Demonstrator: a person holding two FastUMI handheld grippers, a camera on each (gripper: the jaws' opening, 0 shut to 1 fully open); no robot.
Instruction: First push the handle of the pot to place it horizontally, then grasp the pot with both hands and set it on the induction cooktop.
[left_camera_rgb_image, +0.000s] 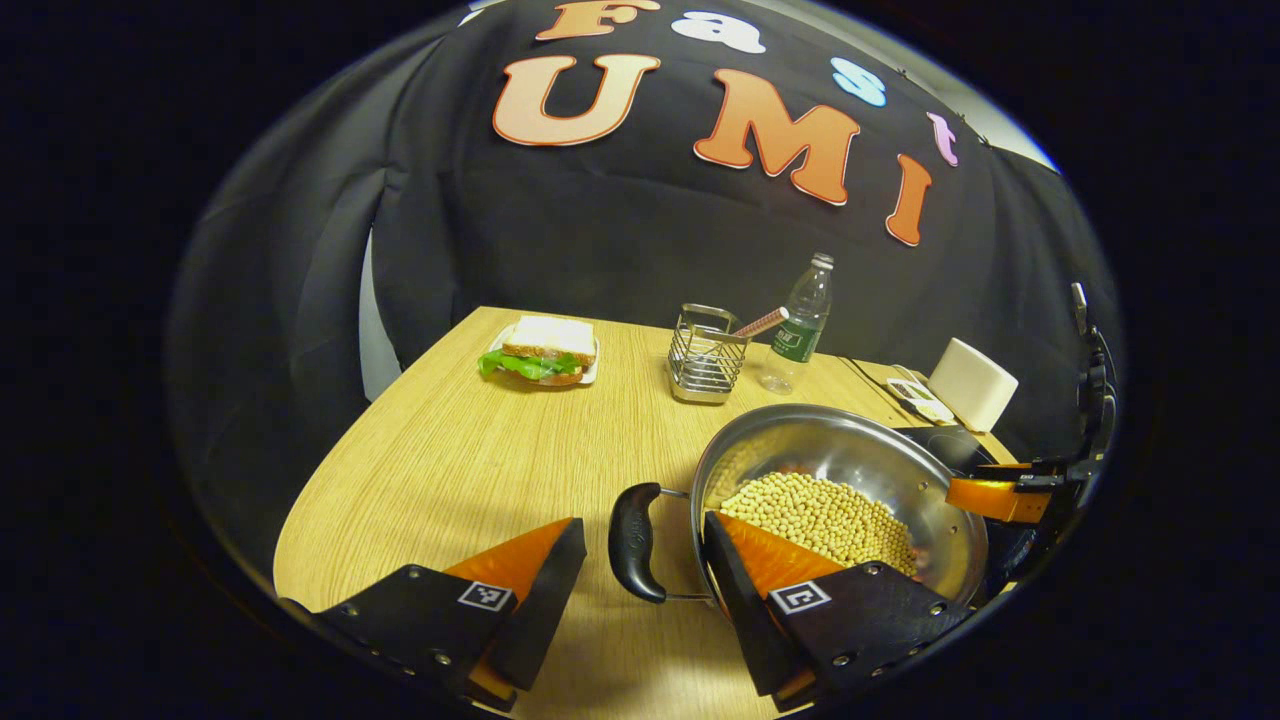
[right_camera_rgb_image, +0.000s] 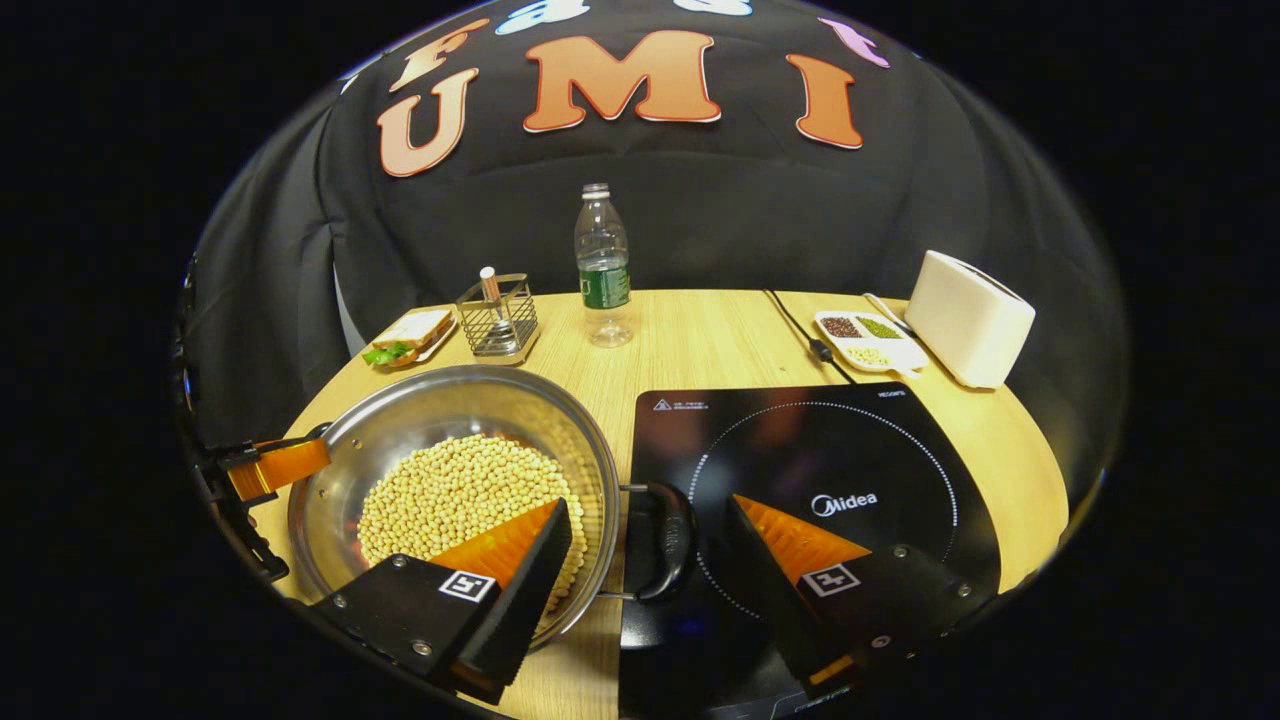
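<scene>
A shiny steel pot (right_camera_rgb_image: 450, 470) full of yellow soybeans (right_camera_rgb_image: 455, 495) sits on the wooden desk (left_camera_rgb_image: 440, 470), just to the left of the black induction cooktop (right_camera_rgb_image: 820, 470). It is not on the cooktop; its right rim comes up next to the cooktop's edge.

The pot has two black handles. The left handle (left_camera_rgb_image: 635, 540) lies between the two fingers of the left hand-held gripper (left_camera_rgb_image: 645, 560). That gripper is wide open and holds nothing, with one finger out over the desk and the other over the pot's rim and the beans. The right handle (right_camera_rgb_image: 665, 540) lies between the fingers of the right hand-held gripper (right_camera_rgb_image: 650, 535), which is wide open too and grips nothing (one finger is over the beans, the other over the cooktop).

Other things stand farther back on the desk. There is a sandwich (left_camera_rgb_image: 540, 350) with green lettuce on a small plate, a wire basket (left_camera_rgb_image: 705, 360) with a stick-like thing leaning in it, and a plastic water bottle (right_camera_rgb_image: 602, 265). Behind the cooktop lie a black cord (right_camera_rgb_image: 800, 330), a white tray (right_camera_rgb_image: 868, 340) with little heaps of beans, and a white toaster (right_camera_rgb_image: 968, 318). They all stand well apart from the pot, and the top of the cooktop is bare.
</scene>
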